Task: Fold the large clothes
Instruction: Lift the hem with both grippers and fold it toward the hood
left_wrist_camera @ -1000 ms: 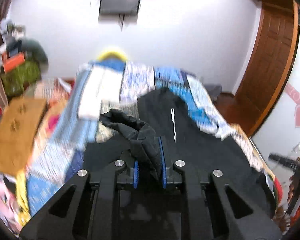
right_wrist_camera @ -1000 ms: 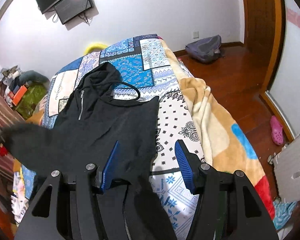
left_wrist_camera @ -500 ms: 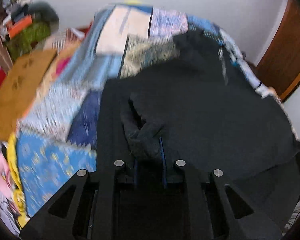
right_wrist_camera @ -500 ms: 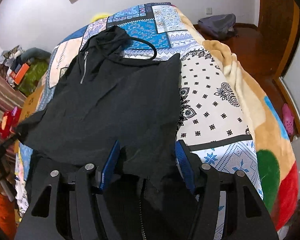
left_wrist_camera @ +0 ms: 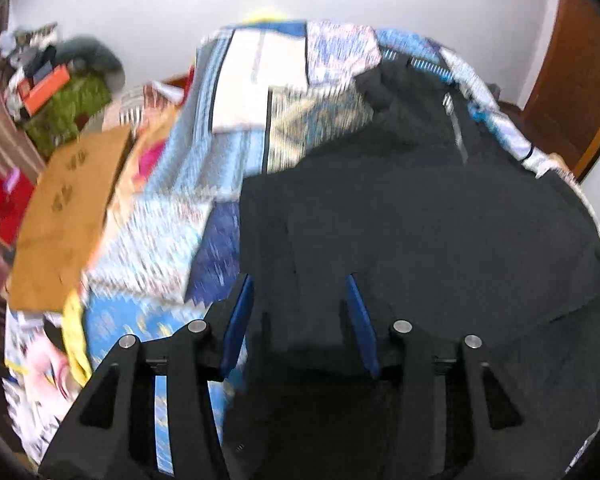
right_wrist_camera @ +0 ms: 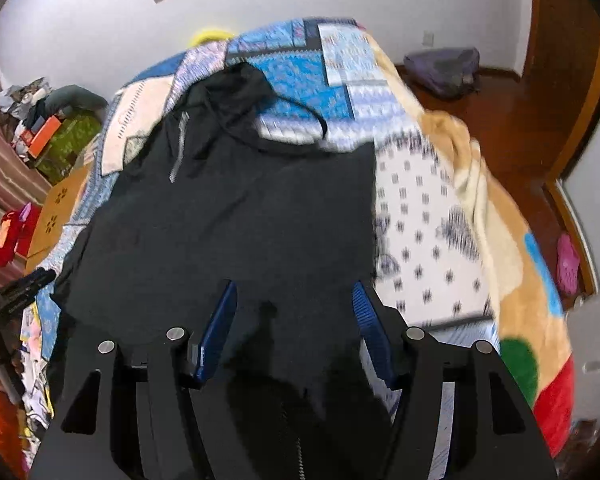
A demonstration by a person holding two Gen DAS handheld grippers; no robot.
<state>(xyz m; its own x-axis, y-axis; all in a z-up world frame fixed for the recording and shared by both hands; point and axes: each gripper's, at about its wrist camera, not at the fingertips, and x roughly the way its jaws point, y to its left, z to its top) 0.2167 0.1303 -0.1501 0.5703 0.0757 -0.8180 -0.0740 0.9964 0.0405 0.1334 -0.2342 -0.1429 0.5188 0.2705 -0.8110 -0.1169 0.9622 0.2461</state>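
Note:
A black zip-up hooded jacket [left_wrist_camera: 440, 216] lies spread on a patchwork bedspread [left_wrist_camera: 236, 92], hood toward the far wall. Its sleeve is folded in over the body. My left gripper [left_wrist_camera: 298, 286] is open and empty just above the jacket's near left part. In the right wrist view the jacket [right_wrist_camera: 236, 216] fills the middle of the bed, its zip running up to the hood. My right gripper [right_wrist_camera: 294, 294] is open and empty over the jacket's near right edge. The other gripper's tip [right_wrist_camera: 32, 280] shows at the left.
The bed carries a patchwork quilt [right_wrist_camera: 432, 216] and a tan blanket edge at the right. A brown cardboard box [left_wrist_camera: 66, 216] and cluttered items stand left of the bed. A grey bag [right_wrist_camera: 444, 68] lies on the wood floor. A wooden door is at the far right.
My left gripper carried the black sleeve over the jacket body, lowered it and let go; its jaws are now open. My right gripper stayed open and moved slightly over the jacket.

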